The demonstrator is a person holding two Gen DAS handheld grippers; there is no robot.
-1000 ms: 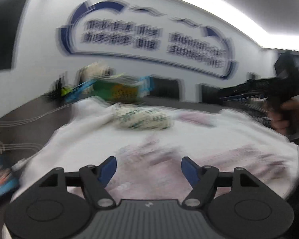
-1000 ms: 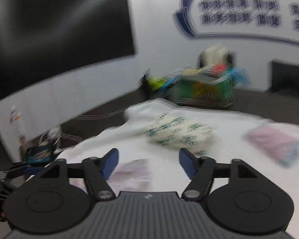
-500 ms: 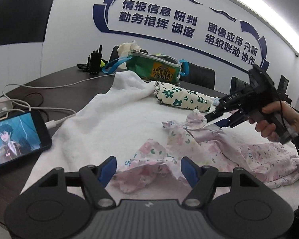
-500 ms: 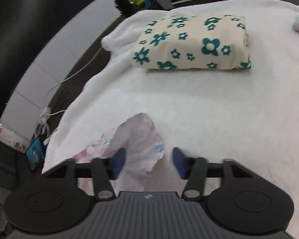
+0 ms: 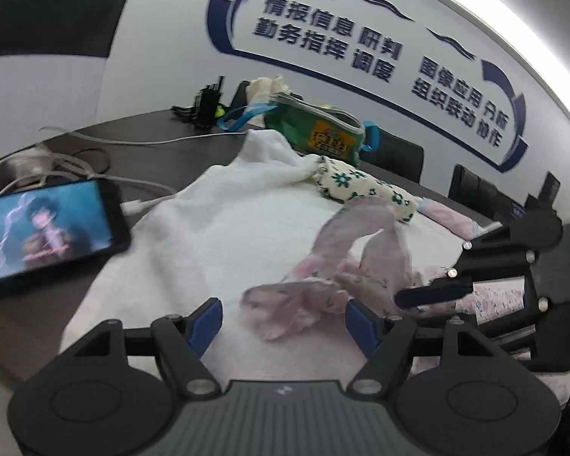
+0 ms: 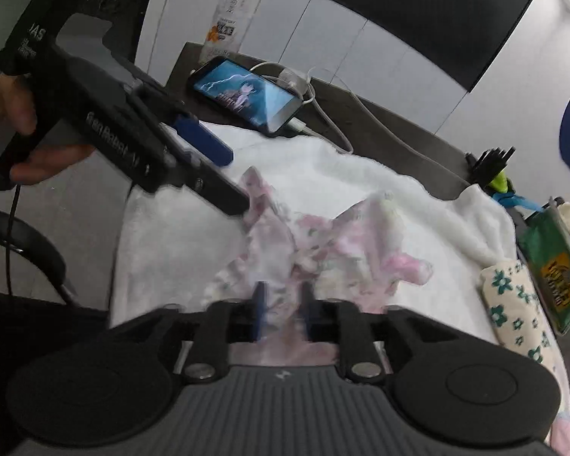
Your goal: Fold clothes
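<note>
Now your right gripper (image 6: 281, 313) has jaws opening around the pink floral garment (image 5: 334, 277), crumpled mid-towel (image 5: 224, 228); your left gripper (image 5: 283, 321) gapes empty at its seven o'clock.

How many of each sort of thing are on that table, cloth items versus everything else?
Cloth items: 4: white towel, pink floral garment, folded teal-flower cloth, folded pink cloth
Phones: 1
Green bags: 1
Hand-held grippers: 2: left, right
Total: 8
</note>
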